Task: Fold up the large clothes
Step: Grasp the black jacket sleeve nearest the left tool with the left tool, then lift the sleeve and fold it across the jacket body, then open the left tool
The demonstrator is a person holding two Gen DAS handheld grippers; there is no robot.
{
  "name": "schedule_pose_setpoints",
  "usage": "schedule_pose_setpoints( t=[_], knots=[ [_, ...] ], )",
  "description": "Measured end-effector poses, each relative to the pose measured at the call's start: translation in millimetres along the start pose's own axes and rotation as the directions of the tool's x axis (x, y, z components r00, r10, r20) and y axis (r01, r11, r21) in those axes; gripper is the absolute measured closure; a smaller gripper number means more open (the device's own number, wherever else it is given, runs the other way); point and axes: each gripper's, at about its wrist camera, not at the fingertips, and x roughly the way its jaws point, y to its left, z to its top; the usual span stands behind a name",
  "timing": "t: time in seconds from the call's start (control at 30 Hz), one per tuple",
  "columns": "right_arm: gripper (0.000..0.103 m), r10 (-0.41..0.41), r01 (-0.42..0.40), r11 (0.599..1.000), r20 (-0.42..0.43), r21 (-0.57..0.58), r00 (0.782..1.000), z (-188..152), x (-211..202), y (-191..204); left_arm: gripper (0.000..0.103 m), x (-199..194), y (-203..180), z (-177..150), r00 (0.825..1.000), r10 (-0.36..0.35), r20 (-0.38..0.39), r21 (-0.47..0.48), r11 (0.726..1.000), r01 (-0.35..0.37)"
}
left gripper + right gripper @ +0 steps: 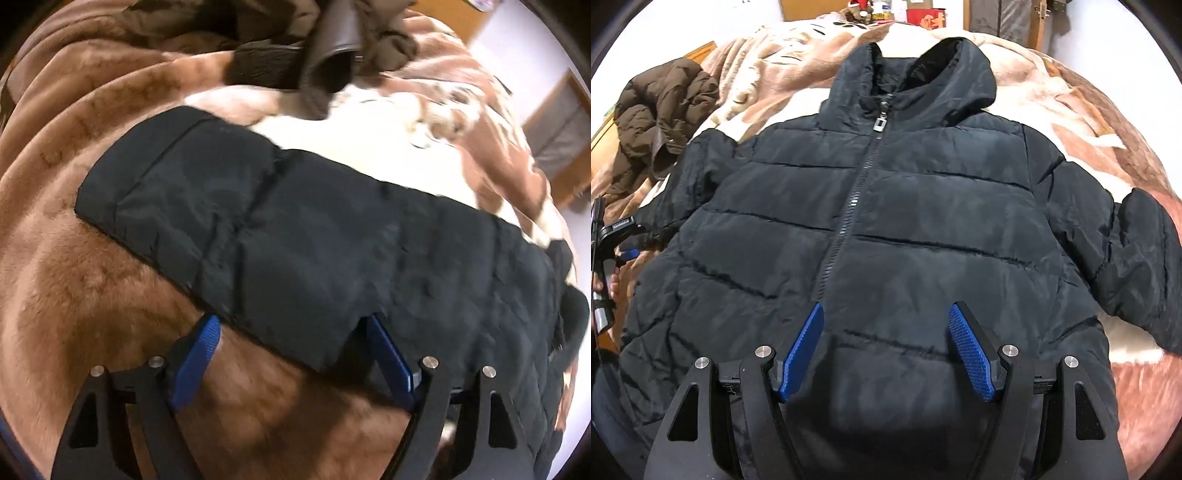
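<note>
We see a black puffer jacket (886,221) lying zipped and face-up on a brown blanket (1108,122) covering the bed. Our right tool (886,325) hovers open above the jacket's hem. Our left tool (291,336) gapes open at the jacket's sleeve (258,221), gripping nothing. A brown coat (665,103) lies beyond that sleeve.

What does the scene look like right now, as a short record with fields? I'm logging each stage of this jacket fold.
garment: black puffer jacket, front up, zipped, hood at the far end
sleeves: both spread outward, unfolded; left sleeve lies flat
surface: brown and cream fleece blanket
other clothing: brown jacket bunched at the far left
left gripper: open, at the sleeve's near edge, gripping nothing
right gripper: open, above the jacket's lower front, holding nothing
fold progress: none visible yet
</note>
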Motion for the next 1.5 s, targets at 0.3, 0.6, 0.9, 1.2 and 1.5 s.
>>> schedule_pose_setpoints(
  t=[0.3, 0.6, 0.9, 1.2, 1.5],
  knots=[
    [0.032, -0.020, 0.020, 1.000, -0.027, 0.021, 0.999, -5.8, 11.8, -9.9, 0.054, 14.0, 1.3, 17.7, 0.999, -0.023, 0.034, 0.002, 1.000, 0.023],
    [0.032, -0.049, 0.049, 0.999, -0.010, 0.017, 0.999, -24.5, -13.8, -17.6, 0.087, -81.4, -37.0, 24.7, 0.979, -0.140, 0.150, 0.134, 0.984, 0.120],
    [0.032, -0.131, 0.127, 0.991, 0.087, 0.045, 0.988, -36.4, -59.0, -27.0, 0.087, -207.0, -117.9, 2.4, 0.899, -0.388, 0.202, 0.371, 0.880, 0.296],
    [0.032, -0.116, 0.096, 0.982, 0.120, 0.166, 0.986, -44.9, -81.3, -58.8, 0.087, -236.1, -232.0, -67.3, 0.824, -0.566, 0.015, 0.574, 0.680, 0.457],
    [0.032, -0.054, 0.029, 0.969, 0.097, 0.245, 0.994, -63.0, -70.0, -90.4, 0.085, -158.2, -322.5, -159.0, 0.835, -0.499, -0.234, 0.665, 0.544, 0.512]
  ],
)
